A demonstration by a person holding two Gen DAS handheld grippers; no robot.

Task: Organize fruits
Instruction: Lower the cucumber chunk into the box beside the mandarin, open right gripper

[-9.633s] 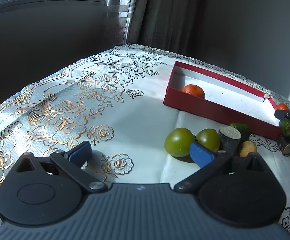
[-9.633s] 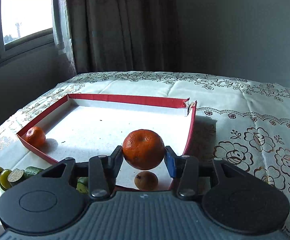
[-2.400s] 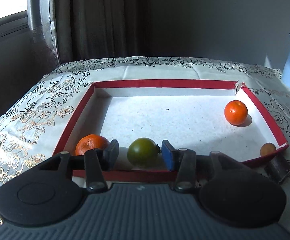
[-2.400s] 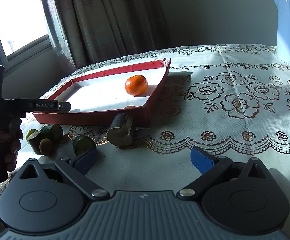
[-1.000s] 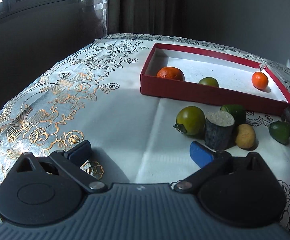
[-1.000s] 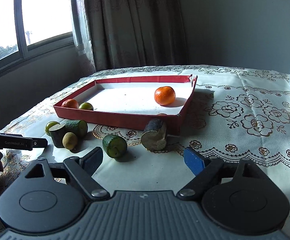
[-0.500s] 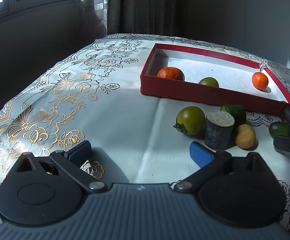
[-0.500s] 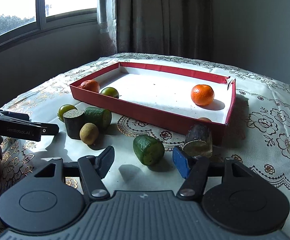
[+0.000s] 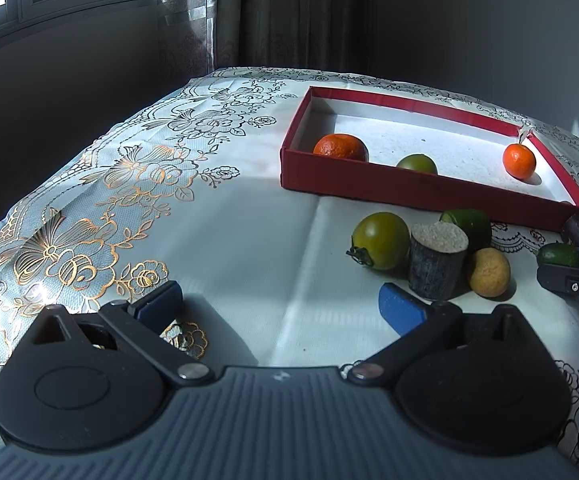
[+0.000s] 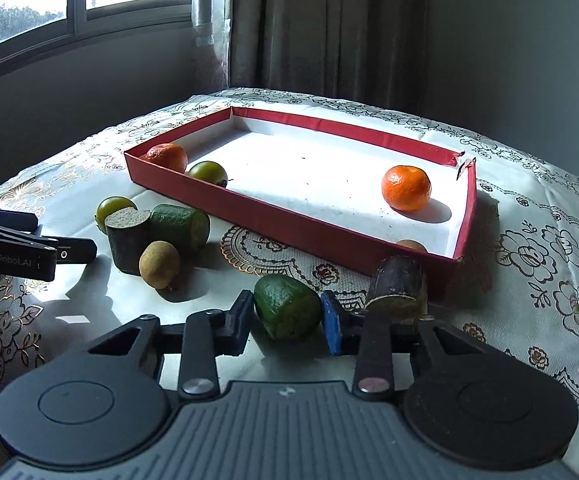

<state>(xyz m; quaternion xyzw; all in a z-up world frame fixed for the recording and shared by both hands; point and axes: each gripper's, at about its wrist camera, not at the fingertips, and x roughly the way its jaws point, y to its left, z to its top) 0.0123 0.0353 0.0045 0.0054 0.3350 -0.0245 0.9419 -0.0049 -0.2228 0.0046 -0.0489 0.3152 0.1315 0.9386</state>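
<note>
Green fruit piece (image 10: 287,307) sits gripped in the just-closed right gripper's (image 10: 287,322) jaws; "GenRobot.AI" marks the wide-open left gripper (image 10: 29,250).

The only readable lettering is "GenRobot.AI", in pale letters on the black side of the left gripper (image 10: 69,254), seen from the right wrist camera at the far left, level with the cut fruit pieces ahead of the right gripper's (image 10: 287,314) fingers. The last characters are small and slightly blurred.
</note>
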